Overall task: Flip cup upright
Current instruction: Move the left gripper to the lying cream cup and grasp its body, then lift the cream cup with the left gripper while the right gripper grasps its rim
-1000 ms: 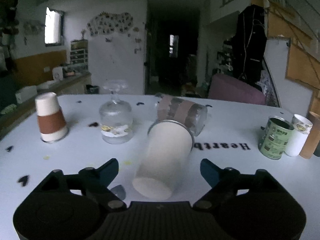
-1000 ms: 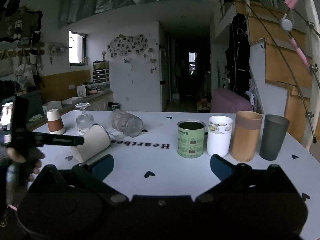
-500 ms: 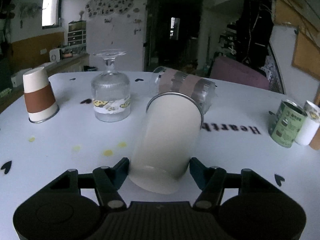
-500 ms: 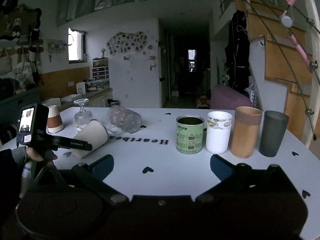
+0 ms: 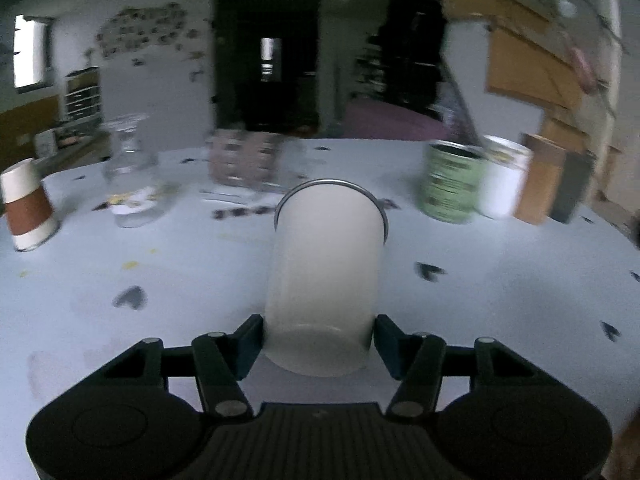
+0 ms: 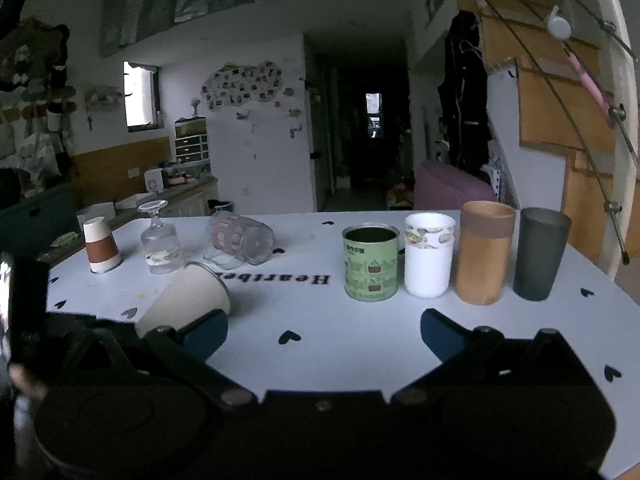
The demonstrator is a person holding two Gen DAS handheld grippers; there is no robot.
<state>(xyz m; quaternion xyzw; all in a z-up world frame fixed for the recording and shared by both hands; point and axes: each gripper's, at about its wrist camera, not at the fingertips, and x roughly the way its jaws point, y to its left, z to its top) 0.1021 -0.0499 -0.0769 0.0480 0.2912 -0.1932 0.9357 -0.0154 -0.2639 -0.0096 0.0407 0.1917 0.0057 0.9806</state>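
Note:
A cream cup with a metal rim (image 5: 326, 276) lies on its side, base toward the camera, mouth pointing away. My left gripper (image 5: 319, 342) is shut on its base end and holds it lifted off the white table (image 5: 500, 280). In the right wrist view the same cup (image 6: 186, 304) is tilted at the left, held by the left gripper, above the table. My right gripper (image 6: 323, 330) is open and empty above the table's near edge.
Upright at the right stand a green tin (image 6: 371, 262), a white cup (image 6: 429, 254), a tan cup (image 6: 485, 252) and a dark grey cup (image 6: 540, 252). At the left are an inverted paper cup (image 6: 100, 245), an inverted wine glass (image 6: 158, 236) and a glass lying on its side (image 6: 240, 238).
My left gripper closed on the cream cup's base, lifted it and swung it to the right; the view is blurred by motion. My right gripper stayed open and barely moved.

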